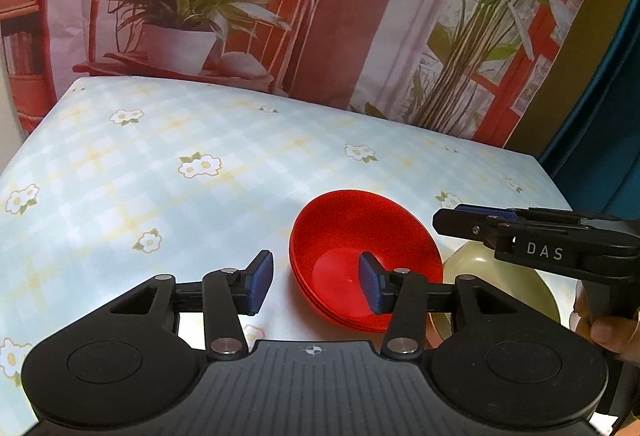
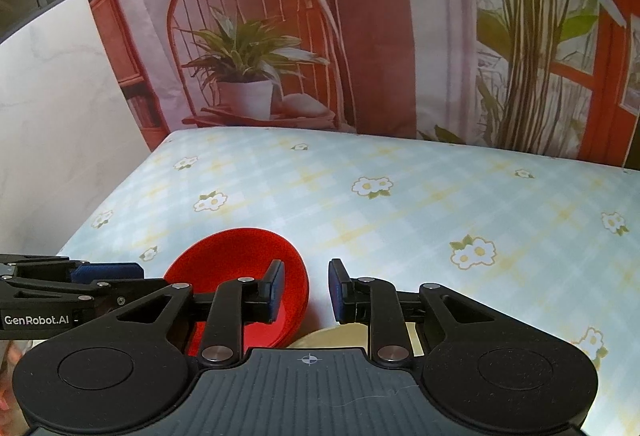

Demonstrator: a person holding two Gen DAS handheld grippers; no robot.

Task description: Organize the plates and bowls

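A nested stack of red bowls (image 1: 344,232) sits on the flowered tablecloth. My left gripper (image 1: 316,284) is open and straddles the stack's near-left rim, with the right finger inside the bowl and the left finger outside. Neither pad touches the rim. A pale yellow dish (image 1: 508,276) lies just right of the bowls, under my right gripper (image 1: 448,222). In the right wrist view my right gripper (image 2: 307,288) stands slightly open with nothing clamped. It hovers by the right rim of the red bowls (image 2: 236,256), above the yellow dish (image 2: 332,338). My left gripper (image 2: 138,272) comes in from the left.
The checked tablecloth (image 1: 180,164) stretches far to the back and left. A printed backdrop (image 1: 240,16) of a chair and plants hangs behind the table's far edge. A white wall (image 2: 52,116) stands at the left. A hand (image 1: 608,328) holds the right gripper.
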